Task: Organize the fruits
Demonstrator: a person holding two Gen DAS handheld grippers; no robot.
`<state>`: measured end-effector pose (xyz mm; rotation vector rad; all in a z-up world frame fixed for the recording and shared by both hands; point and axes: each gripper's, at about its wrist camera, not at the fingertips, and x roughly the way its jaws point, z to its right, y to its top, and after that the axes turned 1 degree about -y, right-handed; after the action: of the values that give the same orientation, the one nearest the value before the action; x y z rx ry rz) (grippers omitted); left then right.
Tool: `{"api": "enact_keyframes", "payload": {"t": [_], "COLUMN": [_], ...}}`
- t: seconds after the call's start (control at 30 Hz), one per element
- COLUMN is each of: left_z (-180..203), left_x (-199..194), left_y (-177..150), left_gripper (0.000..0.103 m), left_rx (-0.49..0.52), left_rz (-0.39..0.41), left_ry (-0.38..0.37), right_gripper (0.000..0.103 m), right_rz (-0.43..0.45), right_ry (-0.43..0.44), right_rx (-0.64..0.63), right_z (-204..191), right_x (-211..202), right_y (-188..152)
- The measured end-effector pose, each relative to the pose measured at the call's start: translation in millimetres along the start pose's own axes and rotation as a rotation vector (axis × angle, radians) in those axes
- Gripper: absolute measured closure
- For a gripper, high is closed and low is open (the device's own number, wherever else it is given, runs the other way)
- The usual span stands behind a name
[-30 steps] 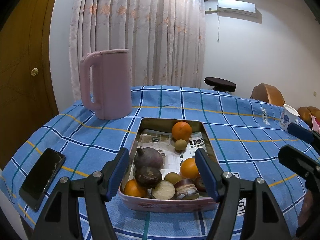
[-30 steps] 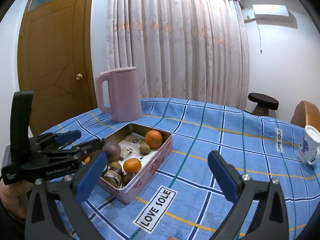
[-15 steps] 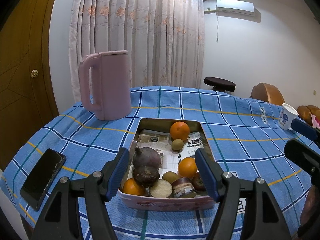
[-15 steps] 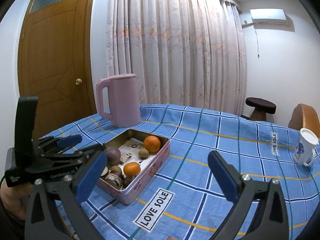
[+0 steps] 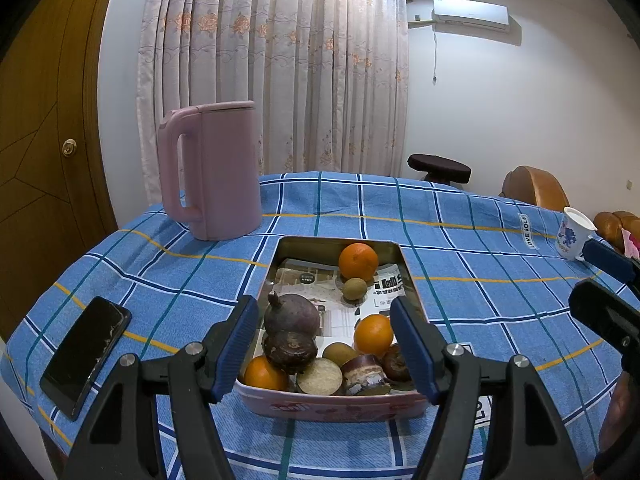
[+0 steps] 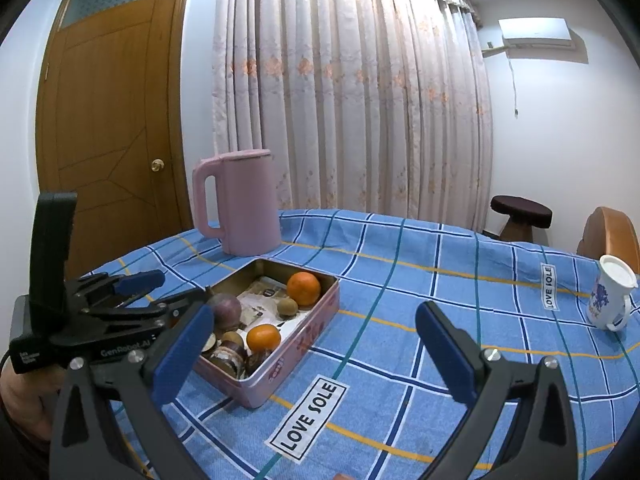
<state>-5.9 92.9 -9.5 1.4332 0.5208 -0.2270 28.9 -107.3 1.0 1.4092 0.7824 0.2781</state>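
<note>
A pink metal tin [image 5: 332, 402] on the blue checked tablecloth holds several fruits: an orange [image 5: 358, 261] at the far end, another orange [image 5: 373, 334] mid-right, a third [image 5: 264, 376] at the near left, a purple round fruit [image 5: 292, 314], small brown fruits and cut pieces. My left gripper [image 5: 324, 346] is open and empty, hovering over the tin's near end. My right gripper [image 6: 312, 350] is open and empty, right of the tin [image 6: 296, 344], above the cloth. The left gripper [image 6: 132, 292] also shows in the right wrist view.
A pink kettle [image 5: 210, 168] stands behind the tin at the left. A black phone [image 5: 86, 350] lies near the table's left edge. A white mug [image 6: 610, 298] stands at the far right. A dark stool [image 6: 520, 210] and brown chairs stand beyond the table.
Both grippers have drawn back and risen slightly, so the tin sits a little farther away. Both stay open and empty. The fruits have not moved.
</note>
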Motion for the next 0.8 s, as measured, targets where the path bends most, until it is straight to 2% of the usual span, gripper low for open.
{"api": "enact_keyframes", "payload": {"t": [0.2,0.3,0.53,0.8], "left_z": [0.5,4.3,11.0,16.5], "left_x": [-1.1,-1.7,-5.7,-1.9], "left_y": [0.7,1.4,3.7,3.0], "left_gripper": [0.032,0.019,0.019,0.017], "left_rx": [-0.003,-0.002,0.006,0.002], "left_rz": [-0.004,-0.006,0.002,-0.028], "left_ry": [0.004,0.009,0.015,-0.003], "right_gripper": [0.000,0.000,0.000,0.000], "right_rz": [0.006,0.005,0.015,0.017], "right_ry": [-0.003,-0.004,-0.008,-0.010], "right_rx": [0.000,-0.001,0.006,0.006], "right_z": [1.7,1.6,7.4,10.5], "right_x": [-2.1,-2.2,-7.0,-11.0], "right_y": [-0.8,-0.7,-2.2,-3.9]}}
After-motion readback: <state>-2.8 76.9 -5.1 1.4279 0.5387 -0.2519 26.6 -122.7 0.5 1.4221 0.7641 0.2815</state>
